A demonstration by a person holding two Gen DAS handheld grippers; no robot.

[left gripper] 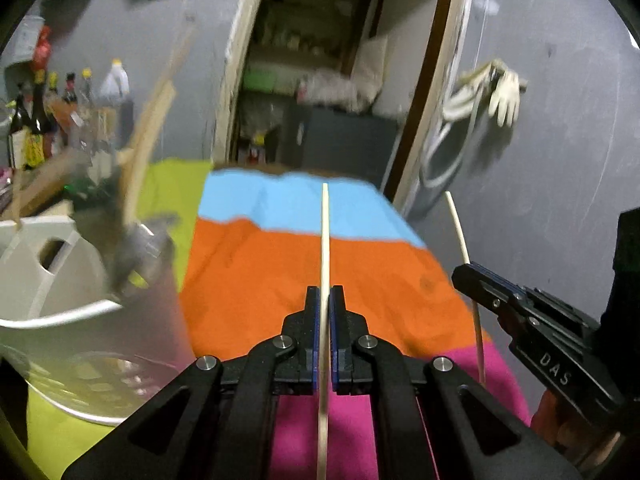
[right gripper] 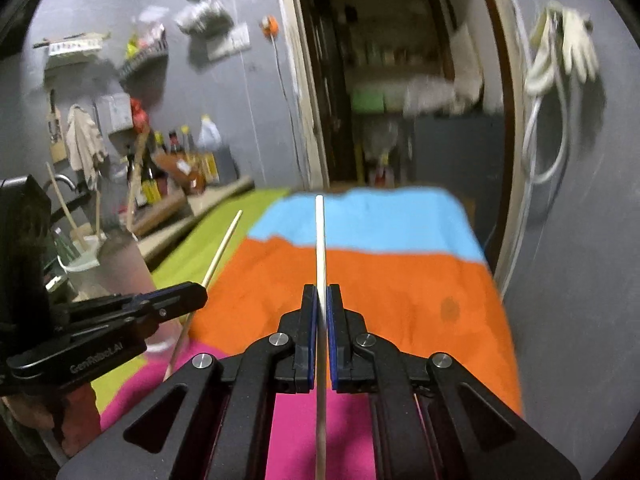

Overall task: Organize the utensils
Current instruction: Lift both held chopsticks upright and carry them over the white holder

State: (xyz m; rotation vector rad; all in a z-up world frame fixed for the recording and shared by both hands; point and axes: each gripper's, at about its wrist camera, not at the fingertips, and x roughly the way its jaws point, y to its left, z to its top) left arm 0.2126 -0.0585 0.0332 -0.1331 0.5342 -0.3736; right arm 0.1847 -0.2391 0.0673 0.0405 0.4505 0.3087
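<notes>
Left wrist view: left gripper (left gripper: 325,300) clamped mid-shaft on a chopstick (left gripper: 325,240), right gripper (right gripper: 322,300) likewise pinching its own chopstick (right gripper: 320,240), both over the striped cloth (left gripper: 280,272); light, stiff, thin, slippery sticks, holder cup (left gripper: 100,320) left, beyond.

The right tool (left gripper: 464,276) carries the white letters "DAS" on its black side. The left tool (right gripper: 200,294) reads, somewhat blurred, apparently "GenRobot.AI".

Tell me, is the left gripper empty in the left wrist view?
No, the left gripper is shut on a thin pale wooden chopstick.
</notes>
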